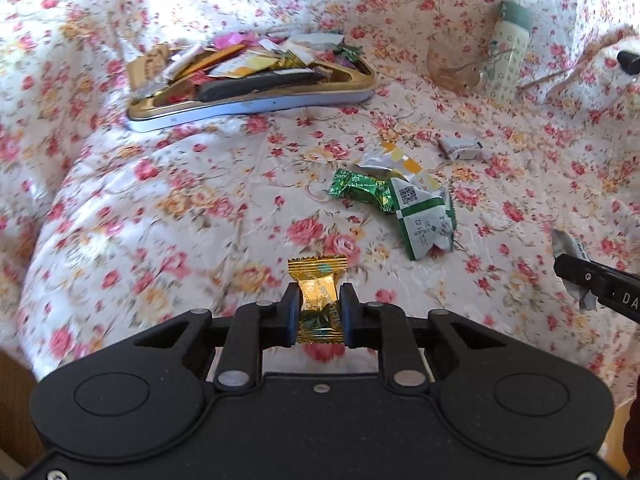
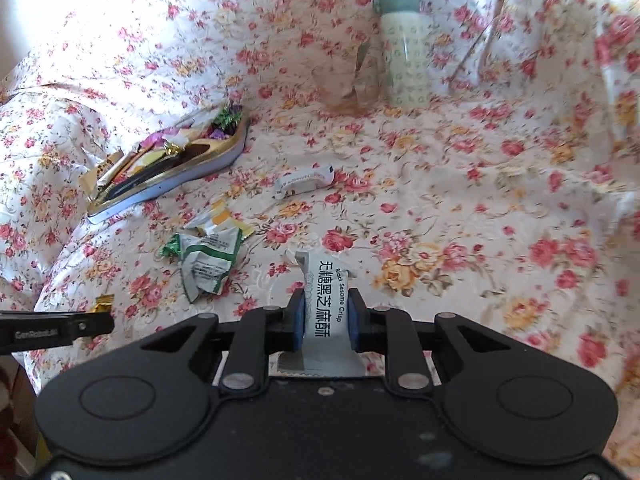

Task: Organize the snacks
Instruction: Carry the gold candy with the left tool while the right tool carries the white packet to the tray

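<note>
With our left gripper (image 1: 319,312) clamped on a gold candy (image 1: 319,294) and right gripper (image 2: 326,318) on a sesame crisp (image 2: 323,304), the tin (image 1: 280,98) ahead is heaped, while four snacks (image 1: 400,196) remain loose between.

A pale green bottle (image 2: 404,52) beside a glass cup (image 2: 348,80) (on floral cloth (image 2: 500,200)).

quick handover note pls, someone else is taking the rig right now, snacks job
Left gripper: shut on a gold-wrapped candy, clear of the cloth.
Right gripper: shut on a silver black sesame crisp packet.
Tin tray: far left on the floral cloth, already piled with snacks.
Left to do: both held snacks are not yet in the tray. Loose on the cloth: green candy, green-and-white packet, yellow-and-white packet, small white packet.
Bottle and glass stand behind, not part of the sorting.
</note>
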### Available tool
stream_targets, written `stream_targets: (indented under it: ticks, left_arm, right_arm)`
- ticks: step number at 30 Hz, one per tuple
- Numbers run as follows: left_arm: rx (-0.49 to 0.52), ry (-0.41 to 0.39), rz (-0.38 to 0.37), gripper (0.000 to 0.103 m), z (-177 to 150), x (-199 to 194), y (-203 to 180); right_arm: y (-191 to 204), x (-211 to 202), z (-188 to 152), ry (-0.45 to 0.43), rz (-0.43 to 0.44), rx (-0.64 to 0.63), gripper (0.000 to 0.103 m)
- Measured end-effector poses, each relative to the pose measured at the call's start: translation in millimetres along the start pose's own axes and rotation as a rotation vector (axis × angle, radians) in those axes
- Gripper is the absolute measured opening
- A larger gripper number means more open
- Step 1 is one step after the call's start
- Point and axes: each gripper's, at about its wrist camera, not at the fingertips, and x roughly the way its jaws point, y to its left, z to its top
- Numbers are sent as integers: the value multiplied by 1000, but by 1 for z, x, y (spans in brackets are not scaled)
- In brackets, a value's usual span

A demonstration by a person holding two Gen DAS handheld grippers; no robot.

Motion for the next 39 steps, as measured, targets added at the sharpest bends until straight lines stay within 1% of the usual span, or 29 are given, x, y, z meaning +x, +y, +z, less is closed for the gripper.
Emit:
stream_targets:
  ticks: [6,13,16,21,25,29,35,39]
  left_arm:
    - [-13,-21,8,27,-18,-41,1]
    - [-47,-66,12,27,-53,-85,5]
    - [-48,-75,26,27,-71,-99,2]
    - [-86,-70,-15,27,-99,-116,1]
    - [-94,-64,-22,27,-120,-123,-4]
    - [-110,-31,-40,27,-134,-120,-5]
    - [-139,12,-35,27,-150,-111,-2]
    - [-164,43,-21,27,-160,-104,1]
  right_arm:
    - [12,-47,-11,-50,10,-22,22]
    - [26,-104,-36,-122,56,-41,22]
    - [31,-126,-51,-148,74,-49,22]
    - [35,-159,-74,-172,101,-44,22]
    - [36,-179,-90,-180,118,-31,22]
    - [33,-188,-102,-163,122,-4,22]
    - [28,-180,-119,-103,85,30,22]
    - [29,-171,-133,-57,46,11,22]
